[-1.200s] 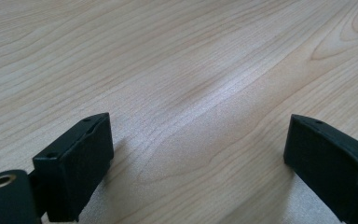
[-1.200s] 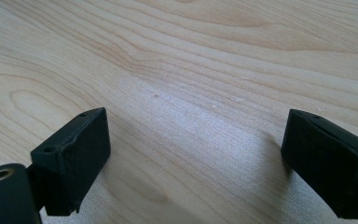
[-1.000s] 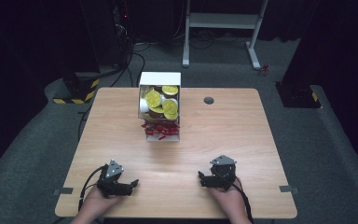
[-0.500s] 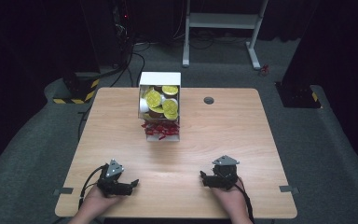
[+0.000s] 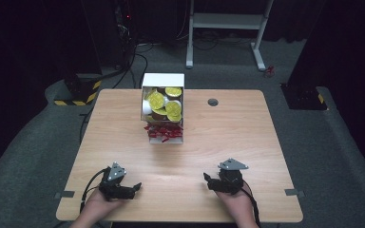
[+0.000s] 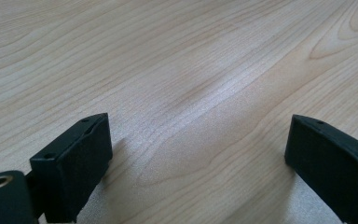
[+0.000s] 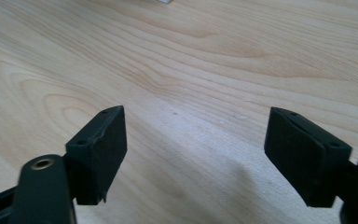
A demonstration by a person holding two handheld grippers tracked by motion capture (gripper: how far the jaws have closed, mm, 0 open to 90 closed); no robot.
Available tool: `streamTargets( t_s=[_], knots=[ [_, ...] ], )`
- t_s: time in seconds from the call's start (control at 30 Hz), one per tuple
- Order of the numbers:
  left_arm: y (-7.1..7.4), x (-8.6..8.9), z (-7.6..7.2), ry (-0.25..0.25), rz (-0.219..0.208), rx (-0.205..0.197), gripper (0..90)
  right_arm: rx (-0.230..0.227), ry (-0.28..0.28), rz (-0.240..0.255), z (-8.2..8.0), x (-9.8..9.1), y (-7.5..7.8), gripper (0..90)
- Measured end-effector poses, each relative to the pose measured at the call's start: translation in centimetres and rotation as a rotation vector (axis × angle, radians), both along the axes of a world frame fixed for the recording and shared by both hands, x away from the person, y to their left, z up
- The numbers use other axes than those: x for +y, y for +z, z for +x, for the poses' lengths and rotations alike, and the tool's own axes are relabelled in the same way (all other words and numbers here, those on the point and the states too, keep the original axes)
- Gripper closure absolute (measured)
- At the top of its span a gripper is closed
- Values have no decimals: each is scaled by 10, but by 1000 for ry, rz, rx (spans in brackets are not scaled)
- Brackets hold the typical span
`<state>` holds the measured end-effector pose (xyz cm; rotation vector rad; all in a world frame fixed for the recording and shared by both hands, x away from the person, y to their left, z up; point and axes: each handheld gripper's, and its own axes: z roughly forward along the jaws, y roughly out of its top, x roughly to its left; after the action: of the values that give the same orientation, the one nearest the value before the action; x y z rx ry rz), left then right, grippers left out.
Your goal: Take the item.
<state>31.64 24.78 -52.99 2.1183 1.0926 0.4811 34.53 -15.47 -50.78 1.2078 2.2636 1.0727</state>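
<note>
Right gripper view: fingers (image 7: 100,154) apart, just closing slightly, apparently holding nothing.

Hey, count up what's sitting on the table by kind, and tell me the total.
White box holding yellow-green topped cups and red pieces: 1
Hand-held tools, left tool and right tool, both open with nothing between the jaws: 2
Round grey cap set in the table top: 1
Total: 4. The cups inside the box overlap too much to count.

One wooden table (image 5: 247,142); one white box (image 5: 164,80) holding roughly six yellow-green discs (image 5: 156,100) and a heap of small red pieces (image 5: 164,133), too many and too small to count; two handheld grippers, left gripper (image 5: 135,187) and right gripper (image 5: 208,179).
</note>
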Motion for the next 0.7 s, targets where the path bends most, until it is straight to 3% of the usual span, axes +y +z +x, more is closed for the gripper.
streamTargets(
  t_s=[0.17,0.3,0.5,0.7],
  knots=[
    [0,0,1,-9,-2,-1,74,9,14,8,-8,3,-2,266],
    [0,0,1,-9,3,-1,73,-33,26,8,-9,6,5,331],
    [0,-1,2,-7,-5,1,71,-59,40,28,-14,11,8,408],
    [0,-1,1,-1,-2,-2,77,-89,50,68,-18,15,20,430]
  ],
)
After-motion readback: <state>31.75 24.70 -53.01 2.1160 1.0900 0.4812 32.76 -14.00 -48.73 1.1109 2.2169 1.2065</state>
